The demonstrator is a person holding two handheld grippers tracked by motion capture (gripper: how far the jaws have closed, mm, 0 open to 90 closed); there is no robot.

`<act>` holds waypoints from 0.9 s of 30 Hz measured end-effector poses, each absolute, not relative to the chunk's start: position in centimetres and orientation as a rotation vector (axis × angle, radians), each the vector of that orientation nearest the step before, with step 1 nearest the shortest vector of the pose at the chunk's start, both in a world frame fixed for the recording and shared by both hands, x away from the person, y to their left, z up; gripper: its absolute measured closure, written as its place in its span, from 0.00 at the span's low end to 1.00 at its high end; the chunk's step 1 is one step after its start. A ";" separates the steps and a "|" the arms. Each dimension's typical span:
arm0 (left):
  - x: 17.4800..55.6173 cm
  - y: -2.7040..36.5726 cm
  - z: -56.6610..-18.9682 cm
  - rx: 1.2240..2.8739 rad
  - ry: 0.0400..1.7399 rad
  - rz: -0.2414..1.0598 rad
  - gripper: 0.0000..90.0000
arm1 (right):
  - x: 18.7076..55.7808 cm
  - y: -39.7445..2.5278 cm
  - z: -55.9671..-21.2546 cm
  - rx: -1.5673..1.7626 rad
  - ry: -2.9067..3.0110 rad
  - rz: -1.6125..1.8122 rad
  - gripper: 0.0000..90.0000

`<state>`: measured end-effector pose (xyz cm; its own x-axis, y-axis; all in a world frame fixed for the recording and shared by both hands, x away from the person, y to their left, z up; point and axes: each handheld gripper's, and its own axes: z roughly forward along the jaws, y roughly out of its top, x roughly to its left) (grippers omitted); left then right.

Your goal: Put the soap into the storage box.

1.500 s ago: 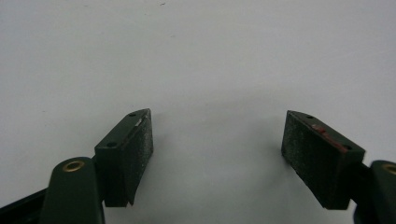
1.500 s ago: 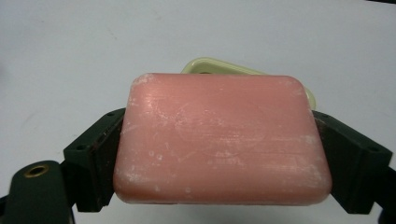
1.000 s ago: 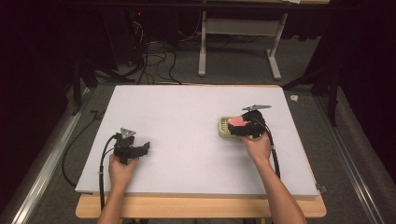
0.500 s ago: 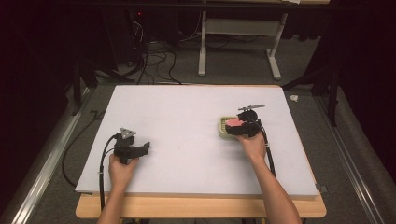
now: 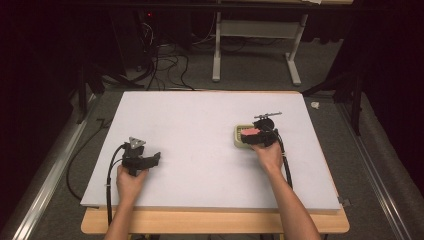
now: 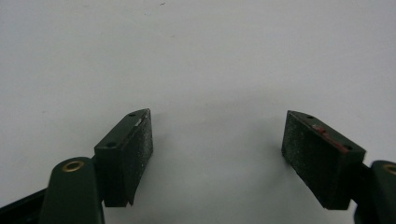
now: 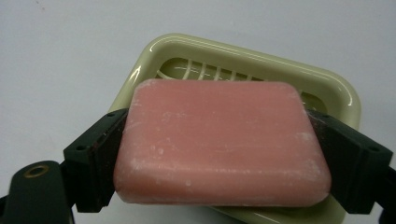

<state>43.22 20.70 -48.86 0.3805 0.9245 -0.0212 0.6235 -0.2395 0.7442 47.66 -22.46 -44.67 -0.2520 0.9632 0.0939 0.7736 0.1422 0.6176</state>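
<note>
White tabletop (image 5: 200,150), matte, on a wooden base, in a dark room; cables and a metal stand on the grey floor beyond.

Item 1: pink soap bar (image 7: 222,142). Rounded rectangle, scuffed with pale marks. Clamped across its short sides between the two black jaws of the right tongs (image 5: 259,136), held above the dish; from the right gripper view it appears to sit over the dish's hollow, whether touching the ribs cannot be told.

Item 2: soap dish (image 7: 243,60). Pale yellow-green plastic, ribbed floor, resting flat on the tabletop right of centre.

Item 3: left tongs (image 5: 141,161). Jaws spread wide and empty, bare tabletop between them, parked near the front left, well apart from the dish.

Progress, as judged: soap is gripped and brought over the dish; remaining is to settle it in the hollow, let go and draw the right tongs clear. Placement looks nearly complete.

Change against the earlier high views: the right hand and its tongs sit a little closer to the dish's right end, soap lower over it; dish position unchanged; left tongs unmoved.
</note>
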 end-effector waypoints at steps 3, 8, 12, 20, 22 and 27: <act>43.2 20.7 -48.9 1.963 1.329 0.570 0.28 | 47.7 -22.5 -44.6 1.677 2.092 0.832 0.15; 43.2 20.7 -48.9 1.963 1.329 0.571 0.28 | 47.7 -22.5 -44.5 1.679 2.094 0.811 0.15; 43.2 20.7 -48.9 1.965 1.330 0.571 0.28 | 47.7 -22.6 -44.1 1.667 2.080 0.842 0.14; 43.2 20.7 -48.9 1.967 1.329 0.571 0.28 | 47.3 -22.6 -43.2 1.636 2.071 0.882 0.14; 43.2 20.7 -48.9 1.966 1.329 0.573 0.28 | 47.1 -22.6 -43.1 1.628 2.058 0.896 0.14; 43.2 20.7 -48.9 1.968 1.329 0.572 0.28 | 46.6 -22.9 -42.9 1.618 2.044 0.917 0.14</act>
